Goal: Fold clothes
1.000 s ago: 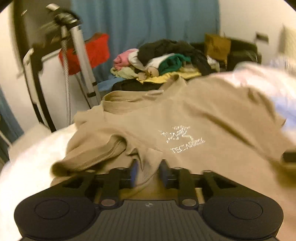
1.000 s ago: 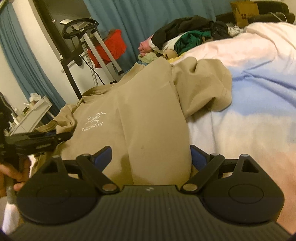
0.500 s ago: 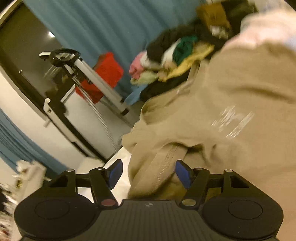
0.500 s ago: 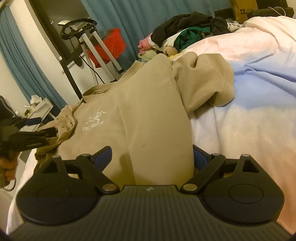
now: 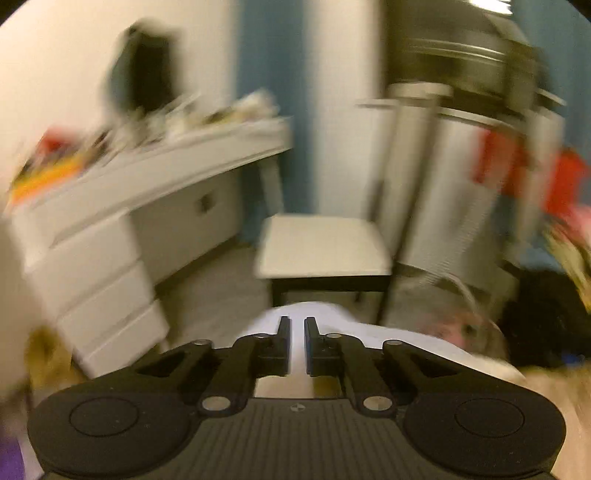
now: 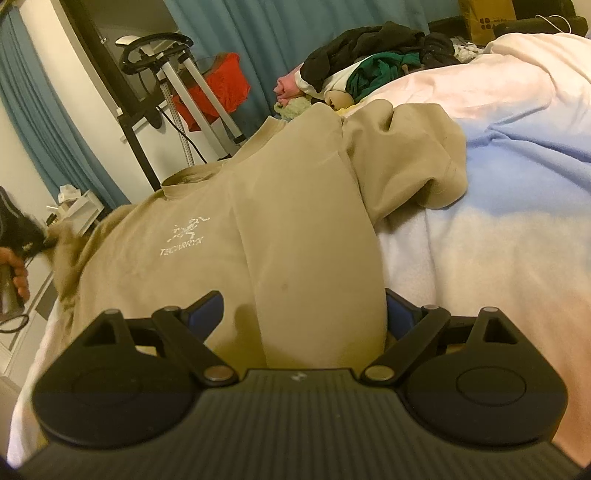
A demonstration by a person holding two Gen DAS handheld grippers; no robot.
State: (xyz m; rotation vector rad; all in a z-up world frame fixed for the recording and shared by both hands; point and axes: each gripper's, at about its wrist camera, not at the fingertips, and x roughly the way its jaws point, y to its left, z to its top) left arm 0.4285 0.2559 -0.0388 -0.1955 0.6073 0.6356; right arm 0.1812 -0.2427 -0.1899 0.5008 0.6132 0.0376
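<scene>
Tan shirt (image 6: pixel 280 236) lies spread on the bed (image 6: pixel 480 240), logo up. At the shirt's left edge the left gripper (image 5: pixel 297 343) has just been closing; its jaws are nearly together with nothing between them. At the shirt's near hem the right gripper (image 6: pixel 304 317) gapes wide, cloth between its fingers, not squeezed

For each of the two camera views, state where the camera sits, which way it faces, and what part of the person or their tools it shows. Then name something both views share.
Left wrist: sits behind the left gripper, jaws nearly shut on nothing, and faces off the bed toward a white desk and stool; heavily blurred.
Right wrist: sits behind the right gripper, jaws wide astride the beige T-shirt on the blanket, facing the clothes pile; a hand shows at left.
Shared: the blue curtain and a red item.
</scene>
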